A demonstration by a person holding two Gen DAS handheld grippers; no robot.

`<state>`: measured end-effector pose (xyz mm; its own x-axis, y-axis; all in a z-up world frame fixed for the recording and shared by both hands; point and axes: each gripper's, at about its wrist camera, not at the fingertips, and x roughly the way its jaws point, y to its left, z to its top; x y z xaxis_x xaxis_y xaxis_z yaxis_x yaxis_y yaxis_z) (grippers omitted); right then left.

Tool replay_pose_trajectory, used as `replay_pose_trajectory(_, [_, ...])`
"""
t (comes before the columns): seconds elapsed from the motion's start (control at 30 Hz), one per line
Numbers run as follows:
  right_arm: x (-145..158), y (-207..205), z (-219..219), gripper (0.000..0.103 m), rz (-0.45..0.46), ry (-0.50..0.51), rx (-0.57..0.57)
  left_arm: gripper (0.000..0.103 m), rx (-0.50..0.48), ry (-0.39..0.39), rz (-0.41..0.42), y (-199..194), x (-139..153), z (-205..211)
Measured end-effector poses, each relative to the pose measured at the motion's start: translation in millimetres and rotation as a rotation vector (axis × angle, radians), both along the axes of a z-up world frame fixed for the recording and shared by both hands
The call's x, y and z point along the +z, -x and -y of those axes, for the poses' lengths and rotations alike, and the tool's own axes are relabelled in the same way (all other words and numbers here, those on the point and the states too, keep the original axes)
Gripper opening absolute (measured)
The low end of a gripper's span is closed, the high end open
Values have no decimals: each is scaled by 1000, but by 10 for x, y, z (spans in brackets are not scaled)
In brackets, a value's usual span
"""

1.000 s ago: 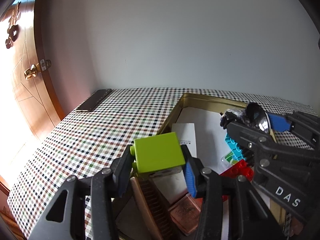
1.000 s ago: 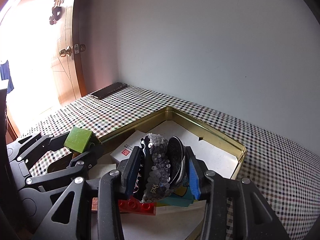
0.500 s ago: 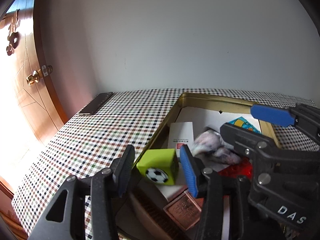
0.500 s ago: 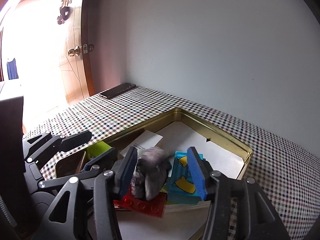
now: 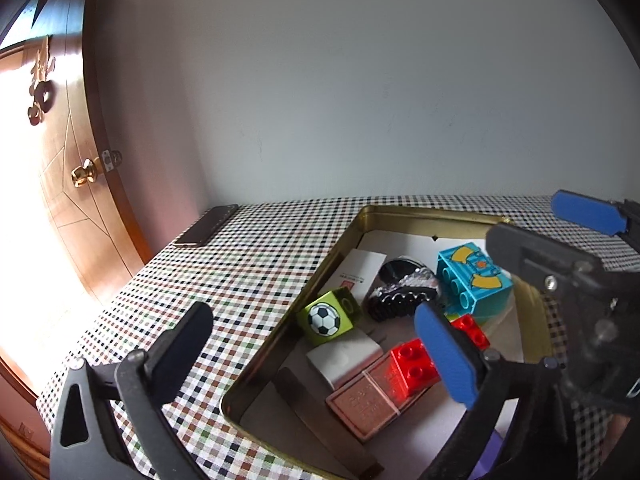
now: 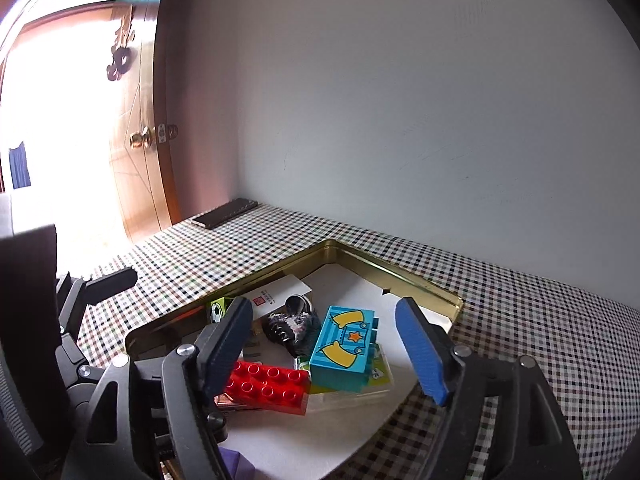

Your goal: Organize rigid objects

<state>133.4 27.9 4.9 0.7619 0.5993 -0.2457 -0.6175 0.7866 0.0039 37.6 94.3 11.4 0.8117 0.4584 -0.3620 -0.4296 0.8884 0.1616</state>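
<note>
Both grippers' jaws have just been opening, now wide and empty. Green football block (image 5: 329, 317) in the tin (image 5: 256, 364) looks light, stiff; pinch its flat sides.

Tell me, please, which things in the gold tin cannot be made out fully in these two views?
- Long brown object: left wrist view, its near end is cut off by the frame's bottom edge.
- Copper-coloured tile: right wrist view, mostly hidden by the red brick and a gripper finger.
- White box: its print is too small to read.
</note>
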Motion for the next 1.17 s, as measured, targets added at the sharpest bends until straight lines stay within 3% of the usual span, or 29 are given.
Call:
replay_pose_trajectory(0.5, [74, 318, 343, 91, 51, -56, -27, 103, 42, 54, 35, 366, 142, -47])
replay_pose_trajectory(1.17, [50, 417, 406, 93, 49, -53, -22, 103, 63, 11, 79, 516, 240, 48])
